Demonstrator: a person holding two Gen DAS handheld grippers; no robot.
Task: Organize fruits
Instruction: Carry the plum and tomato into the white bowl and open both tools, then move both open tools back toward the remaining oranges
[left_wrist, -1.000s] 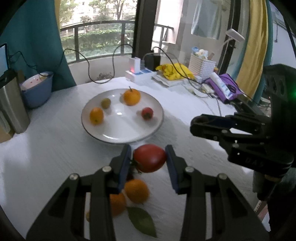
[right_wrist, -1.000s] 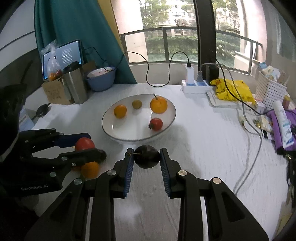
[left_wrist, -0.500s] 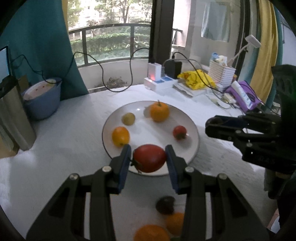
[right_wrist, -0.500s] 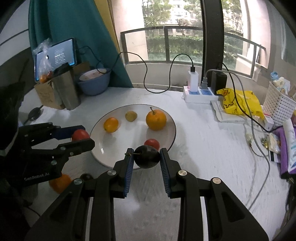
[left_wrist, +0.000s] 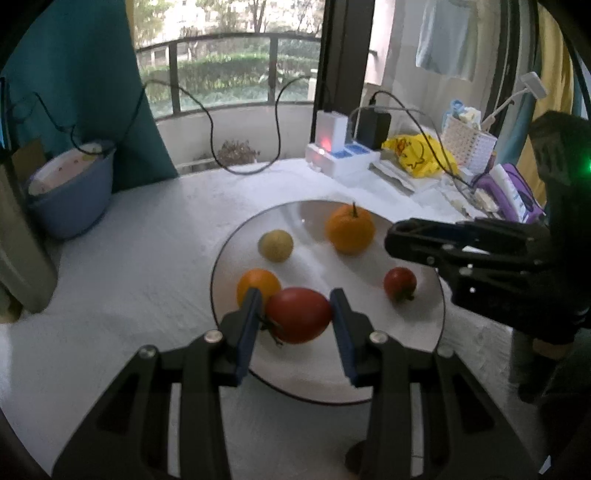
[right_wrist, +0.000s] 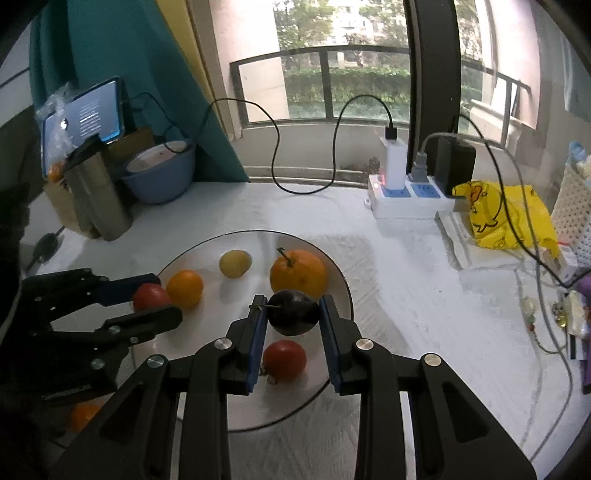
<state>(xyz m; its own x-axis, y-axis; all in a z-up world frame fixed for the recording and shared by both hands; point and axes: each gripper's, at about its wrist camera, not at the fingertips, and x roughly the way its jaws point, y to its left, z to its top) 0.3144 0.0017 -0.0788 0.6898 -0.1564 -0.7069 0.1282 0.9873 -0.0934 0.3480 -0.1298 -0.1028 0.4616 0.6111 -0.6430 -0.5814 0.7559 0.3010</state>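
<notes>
The left gripper (left_wrist: 297, 314) has its blue-padded fingers pressed against both sides of a large red tomato (left_wrist: 298, 314), held over the near part of the plate (left_wrist: 424, 354). The right gripper (right_wrist: 293, 317) is clamped the same way on a dark plum (right_wrist: 293, 316), its stem poking toward the left pad, above the plate's near-right part.

The left wrist view shows the right gripper only from the side, at the plate's right edge, so the plum is hidden there; the right wrist view shows the left gripper side-on at the plate's left, with the red tomato peeking between its fingers.

On the plate lie a small orange (left_wrist: 258, 284), a yellow-green fruit (left_wrist: 275, 245), a big stemmed orange (left_wrist: 349, 228) and a small tomato (left_wrist: 400, 283), all apart from one another. The small tomato sits just below the held plum in the right wrist view.

Only the right wrist view catches an orange fruit (right_wrist: 83, 415) off the plate on the white table (right_wrist: 406, 266), low left, plus a steel cup (right_wrist: 98, 195) and a lit tablet (right_wrist: 83, 112). A blue bowl (left_wrist: 70, 192) and power strip (left_wrist: 341, 160) stand farther back
</notes>
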